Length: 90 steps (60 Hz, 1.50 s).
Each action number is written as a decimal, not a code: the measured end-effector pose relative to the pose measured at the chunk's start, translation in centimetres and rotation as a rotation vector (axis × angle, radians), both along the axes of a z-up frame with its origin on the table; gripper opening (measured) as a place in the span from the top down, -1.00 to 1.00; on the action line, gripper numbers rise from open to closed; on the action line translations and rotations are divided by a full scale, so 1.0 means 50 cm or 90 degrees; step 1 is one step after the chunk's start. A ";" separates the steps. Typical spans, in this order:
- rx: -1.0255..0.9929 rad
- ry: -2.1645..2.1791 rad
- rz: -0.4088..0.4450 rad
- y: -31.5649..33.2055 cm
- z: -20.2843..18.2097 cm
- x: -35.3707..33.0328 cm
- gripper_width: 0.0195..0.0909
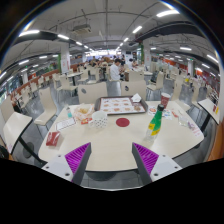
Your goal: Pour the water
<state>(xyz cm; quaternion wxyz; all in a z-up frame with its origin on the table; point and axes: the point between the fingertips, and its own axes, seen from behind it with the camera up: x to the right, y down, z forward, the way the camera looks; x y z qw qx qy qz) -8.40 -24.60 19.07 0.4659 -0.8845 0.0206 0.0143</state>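
A green and yellow bottle (155,121) stands on the pale table (110,140), ahead of my right finger. A white cup (100,119) stands further left, and a dark red cup (165,100) sits near the table's far right edge. A flat red disc (122,122) lies between the white cup and the bottle. My gripper (111,160) hangs above the near part of the table, well short of all of these. It is open, with its purple pads (76,155) wide apart and only bare tabletop between them.
A tray (120,104) with pink pieces lies at the table's far side. Small items (78,115) cluster at the left, and a red object (52,139) lies near the left edge. Chairs (92,92) surround the table. A person (114,72) stands among further tables.
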 end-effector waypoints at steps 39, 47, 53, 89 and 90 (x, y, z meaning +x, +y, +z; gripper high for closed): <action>0.044 -0.066 -0.103 0.234 -0.200 0.388 -0.78; 0.082 -0.069 -0.101 0.353 -0.260 0.432 -0.78; 0.105 -0.048 -0.086 0.419 -0.287 0.437 -0.51; 0.097 -0.254 -0.018 0.501 -0.178 0.327 0.41; 0.094 -0.276 -0.007 0.509 -0.167 0.314 0.41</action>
